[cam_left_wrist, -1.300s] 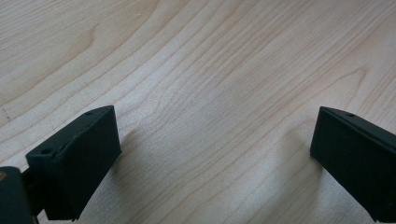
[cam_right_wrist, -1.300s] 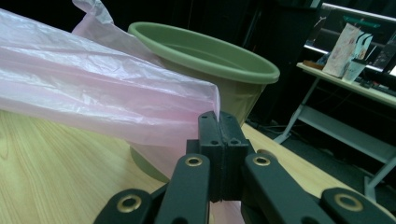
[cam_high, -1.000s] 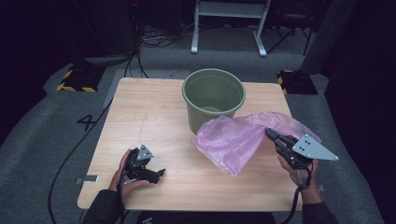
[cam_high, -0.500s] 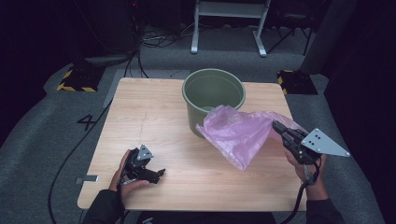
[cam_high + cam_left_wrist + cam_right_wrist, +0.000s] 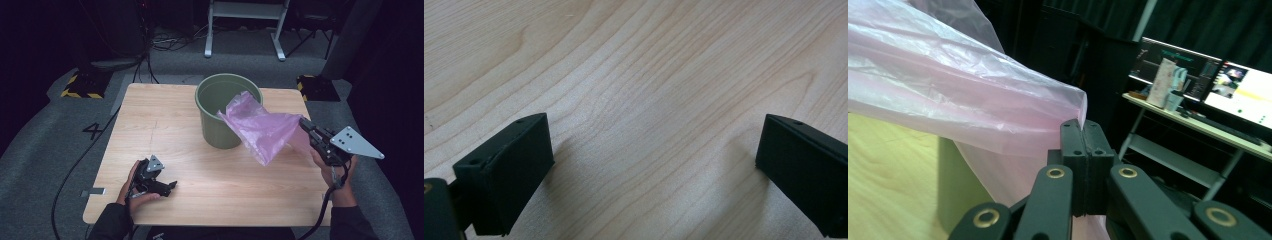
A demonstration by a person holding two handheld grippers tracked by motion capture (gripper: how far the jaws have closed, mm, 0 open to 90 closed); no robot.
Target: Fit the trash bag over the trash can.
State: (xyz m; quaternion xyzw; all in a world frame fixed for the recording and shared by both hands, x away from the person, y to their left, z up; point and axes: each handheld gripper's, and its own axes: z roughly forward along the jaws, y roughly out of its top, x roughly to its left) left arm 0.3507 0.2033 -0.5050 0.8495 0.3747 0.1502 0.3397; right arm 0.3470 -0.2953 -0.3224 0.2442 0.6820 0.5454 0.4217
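Right gripper view: right gripper pinched tight on pink plastic bag; left gripper gapes wide, empty.

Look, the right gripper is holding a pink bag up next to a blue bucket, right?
Almost. The bucket is green, not blue, as the high view shows. The rest is right: the right gripper has its fingers shut on an edge of the pink bag, held up beside the bucket.
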